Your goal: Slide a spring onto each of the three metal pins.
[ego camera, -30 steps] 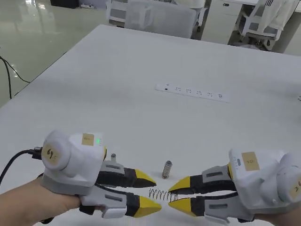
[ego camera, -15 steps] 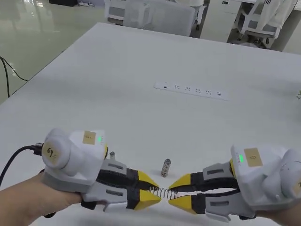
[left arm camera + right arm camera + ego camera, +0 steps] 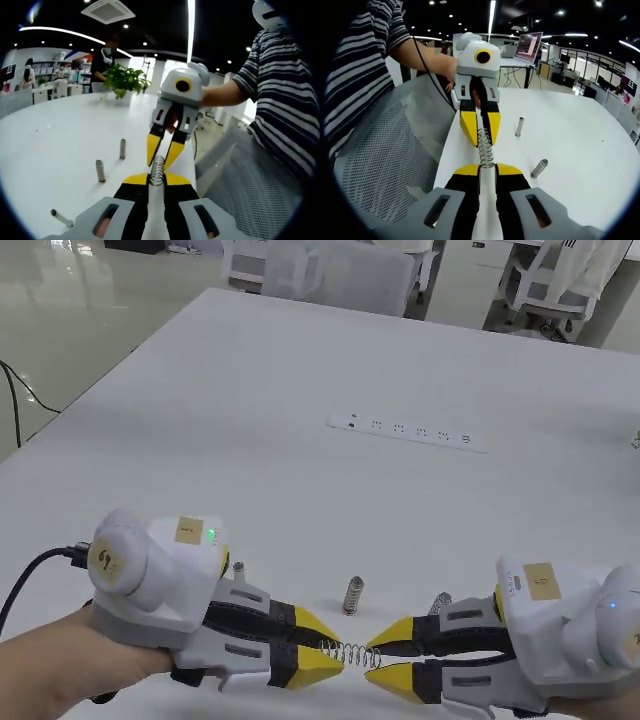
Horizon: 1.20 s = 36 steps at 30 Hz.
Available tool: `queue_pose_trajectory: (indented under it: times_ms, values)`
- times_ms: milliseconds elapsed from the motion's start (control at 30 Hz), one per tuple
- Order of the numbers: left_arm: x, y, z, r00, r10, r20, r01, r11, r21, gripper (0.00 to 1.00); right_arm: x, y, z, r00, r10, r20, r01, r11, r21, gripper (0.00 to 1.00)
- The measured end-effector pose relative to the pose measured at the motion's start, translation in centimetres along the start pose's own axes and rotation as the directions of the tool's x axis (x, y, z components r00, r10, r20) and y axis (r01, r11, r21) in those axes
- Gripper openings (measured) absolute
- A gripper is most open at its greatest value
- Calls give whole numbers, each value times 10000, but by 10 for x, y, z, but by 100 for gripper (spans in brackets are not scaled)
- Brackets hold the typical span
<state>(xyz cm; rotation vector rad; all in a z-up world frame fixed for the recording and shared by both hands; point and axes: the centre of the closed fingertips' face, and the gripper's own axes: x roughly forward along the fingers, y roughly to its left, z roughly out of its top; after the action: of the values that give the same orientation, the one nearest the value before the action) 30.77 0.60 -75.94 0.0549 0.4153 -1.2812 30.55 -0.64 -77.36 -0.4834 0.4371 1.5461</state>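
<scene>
Spring (image 3: 350,652) sits lower centre, low over the desk (image 3: 300,390), long axis left-right. Your left tool (image 3: 337,647) is clamped on one end and your right tool (image 3: 370,661) on the other. The bare-looking pin (image 3: 239,571) stands just above and left of the left tool, so left is nearer and the spring needs upending. The middle pin (image 3: 352,595) and right pin (image 3: 440,603), both already sprung, sit just above the spring, probably clear.

Your left gripper (image 3: 335,645) and right gripper (image 3: 372,660) match: white rounded housings, grey-and-black jaws, yellow tips, and a yellow sticker (image 3: 187,531) on top. The left one carries a scrawl (perhaps "69"), a green light (image 3: 211,535) and a black cable (image 3: 30,580). Your short sleeve (image 3: 265,65) is striped dark and pale.
</scene>
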Motion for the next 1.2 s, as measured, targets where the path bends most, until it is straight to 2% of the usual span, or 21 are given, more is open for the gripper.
queue_pose_trajectory:
  times_ms: [300,467,600,800,967,1200]
  values:
    - [-1,-1,-4,9998,-55,-172,53,9999,-93,3,1,3,5,9997,117,228,-122,9997,211,8]
    - [-1,-1,-3,9998,-36,-179,34,10000,-80,3,2,3,4,9997,152,195,-159,9992,364,8]
    - [-2,0,-4,9998,-34,-216,33,10000,-69,3,1,1,6,9989,114,457,-157,9953,958,7]
    - [-2,-1,-5,9997,-98,-238,96,9999,-66,3,-4,3,14,9986,78,530,-108,9983,565,7]
    - [-1,-1,-6,9995,-72,-301,72,10000,-3,2,-8,1,25,9960,37,892,-72,9992,393,7]
    - [1,-4,-11,9984,-112,-559,121,9998,161,2,-6,4,34,9934,108,1138,-135,9997,225,8]
